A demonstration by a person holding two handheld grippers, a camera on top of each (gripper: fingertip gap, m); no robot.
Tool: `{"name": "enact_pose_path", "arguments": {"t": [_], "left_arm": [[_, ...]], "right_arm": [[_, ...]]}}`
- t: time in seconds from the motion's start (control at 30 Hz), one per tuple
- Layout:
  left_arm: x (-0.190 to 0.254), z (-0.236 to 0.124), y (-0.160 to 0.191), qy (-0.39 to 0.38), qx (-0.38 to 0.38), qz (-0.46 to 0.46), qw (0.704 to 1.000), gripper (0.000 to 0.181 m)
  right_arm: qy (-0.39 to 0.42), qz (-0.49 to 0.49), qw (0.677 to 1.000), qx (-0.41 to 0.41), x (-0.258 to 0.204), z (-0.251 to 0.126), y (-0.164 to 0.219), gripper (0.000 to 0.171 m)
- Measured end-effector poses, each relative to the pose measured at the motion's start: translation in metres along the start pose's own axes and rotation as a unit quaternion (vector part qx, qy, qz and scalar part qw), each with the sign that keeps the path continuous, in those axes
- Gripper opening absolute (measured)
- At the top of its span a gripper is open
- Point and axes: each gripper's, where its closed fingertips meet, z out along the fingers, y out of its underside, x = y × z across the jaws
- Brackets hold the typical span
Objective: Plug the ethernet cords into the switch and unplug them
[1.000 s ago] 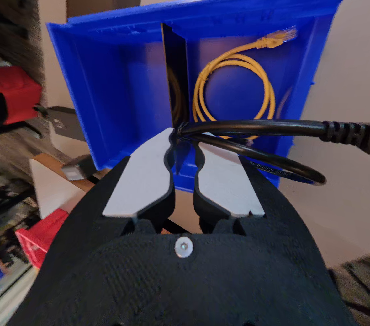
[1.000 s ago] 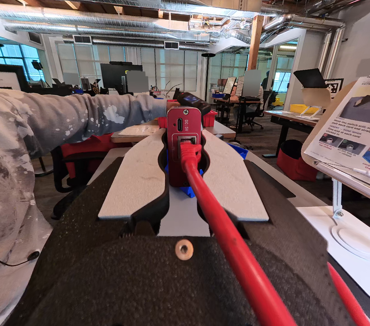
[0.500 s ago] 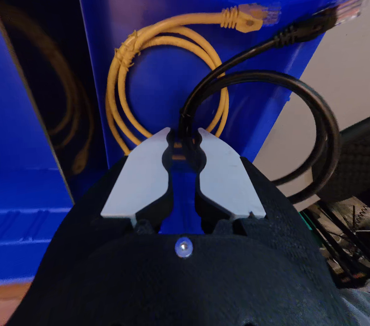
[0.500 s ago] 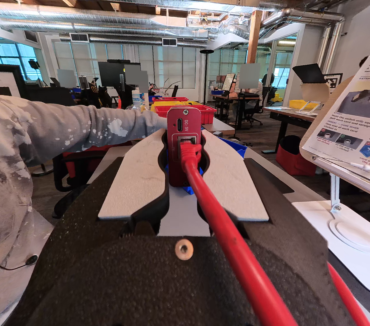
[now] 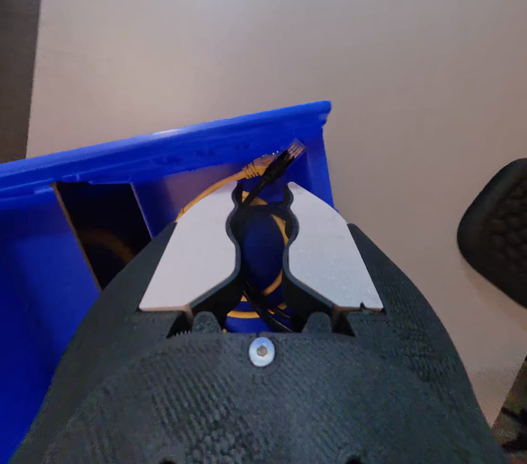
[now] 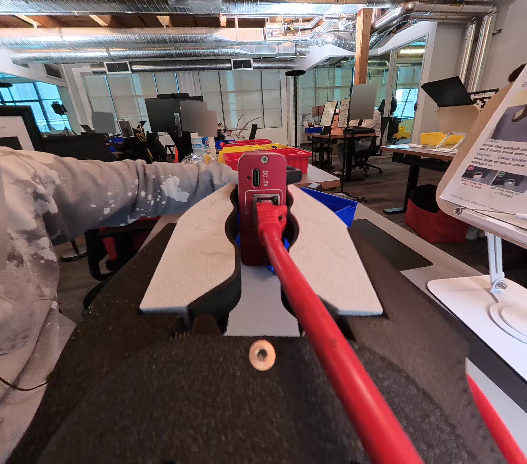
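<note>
The step in hand looks like setting the black cord down in the blue bin [image 5: 176, 148] on the white table [image 5: 256, 36], with the red cord left to pull afterwards. To do it well, the left gripper [image 5: 262, 193] should back straight out with its jaws apart, so no loop snags on a fingertip and gets dragged out. The switch should be kept level and quiet meanwhile, since the red cord hangs off it and any swing would load the plug.

The bin is split by a dark divider [image 5: 94, 227]; the left gripper sits over the right-hand compartment, its jaws released and spread, with nothing pinched between them. In that compartment lies a coiled yellow cord [image 5: 225, 185], its plug towards the far corner, and the black cord [image 5: 271, 173] lies across it, its clear plug close to the yellow one against the far wall. More black loops show low between the fingers. Whether the black cord touches a finger I cannot tell.

The right gripper [image 6: 262, 222] is clenched on the red switch [image 6: 261, 188], a slim metal box held upright, end-face towards the camera. That face carries a small oval socket above and one network port below. The red cord [image 6: 313, 307] is seated in that port and runs back over the gripper body, thick and fairly stiff-looking. A grey speckled sleeve [image 6: 99, 193] reaches across behind the switch.
</note>
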Motion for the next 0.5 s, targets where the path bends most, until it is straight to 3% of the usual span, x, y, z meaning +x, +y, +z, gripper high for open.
{"name": "enact_pose_path", "arguments": {"t": [0.23,0.5], "left_arm": [[0.004,0.022,0.008,0.056,-0.045,0.046,0.996,0.028],[0.001,0.031,0.009,0.068,0.009,0.043,0.997,0.019]], "right_arm": [[0.013,0.010,1.000,-0.009,0.013,-0.002,0.011,0.028],[0.024,0.041,0.999,-0.005,0.031,-0.007,0.021,0.028]]}}
